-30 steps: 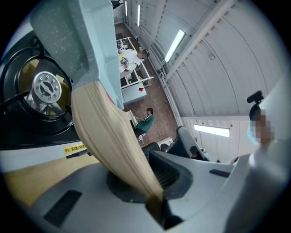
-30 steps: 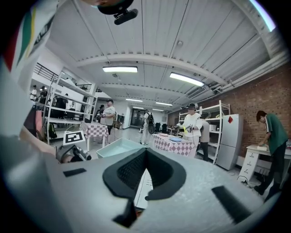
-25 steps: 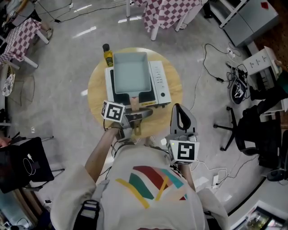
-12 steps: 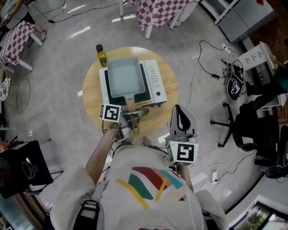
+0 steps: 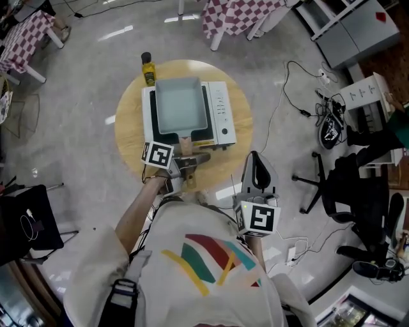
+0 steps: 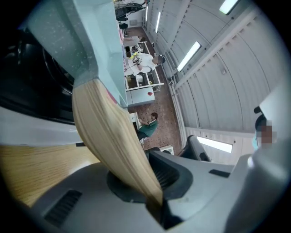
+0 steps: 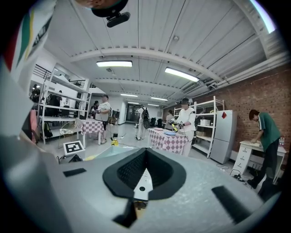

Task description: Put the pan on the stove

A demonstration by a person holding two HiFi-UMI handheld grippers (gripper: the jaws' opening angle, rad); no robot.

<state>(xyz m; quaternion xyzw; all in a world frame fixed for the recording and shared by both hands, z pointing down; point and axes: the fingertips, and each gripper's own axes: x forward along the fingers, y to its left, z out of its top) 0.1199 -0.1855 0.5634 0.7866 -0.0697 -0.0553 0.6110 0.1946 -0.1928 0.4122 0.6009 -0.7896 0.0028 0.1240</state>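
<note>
A light blue square pan (image 5: 179, 105) with a wooden handle (image 5: 187, 145) lies over the black top of the white stove (image 5: 220, 115) on the round wooden table (image 5: 131, 128). Whether its base touches the burner I cannot tell. My left gripper (image 5: 189, 154) is at the stove's near edge, shut on the handle. In the left gripper view the handle (image 6: 109, 136) runs from the jaws up to the pan (image 6: 77, 41). My right gripper (image 5: 255, 167) hangs off the table's near right side, shut with nothing in it (image 7: 142, 182).
A yellow bottle (image 5: 149, 69) stands at the table's far left edge behind the stove. An office chair (image 5: 348, 185) and floor cables (image 5: 287, 96) are to the right. Checked tables (image 5: 239, 16) stand beyond, and a black bag (image 5: 25, 223) lies at the left.
The pan and my left gripper have sunk a little toward the stove top. The right gripper has stayed where it was.
</note>
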